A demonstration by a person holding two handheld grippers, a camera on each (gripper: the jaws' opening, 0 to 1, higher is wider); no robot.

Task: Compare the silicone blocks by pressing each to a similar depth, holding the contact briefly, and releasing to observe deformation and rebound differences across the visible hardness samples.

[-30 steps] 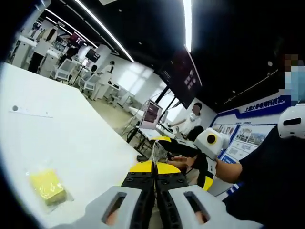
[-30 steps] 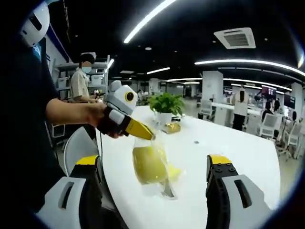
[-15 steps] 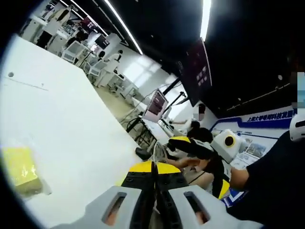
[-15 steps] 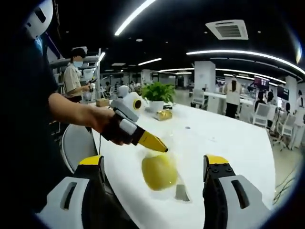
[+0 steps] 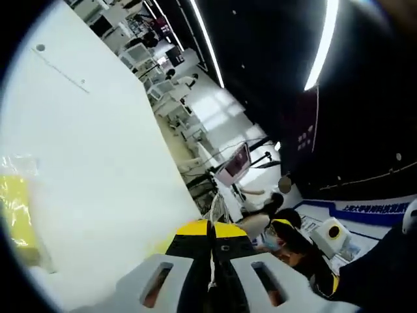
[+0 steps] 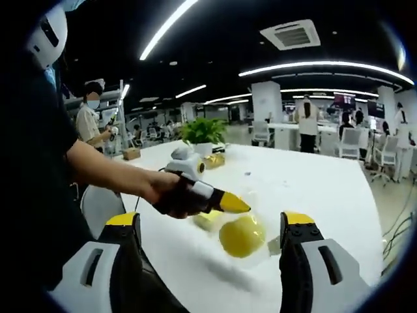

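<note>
Right gripper view: the left tool (image 6: 238, 205), jaws together, pinches the bagged yellow block (image 6: 242, 237); right tool (image 6: 212, 228) gapes wide.

yellow block (image 5: 14, 212) cut by left edge | bag contents (image 6: 242, 237) blurred

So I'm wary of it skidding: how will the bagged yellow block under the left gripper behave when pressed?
The yellow block looks rounded, so it may rock or squirm sideways under the left gripper. Its clear, glossy bag on the smooth white table will probably slide easily. It is small, so likely light and quick to shift unless pressed straight down.
</note>
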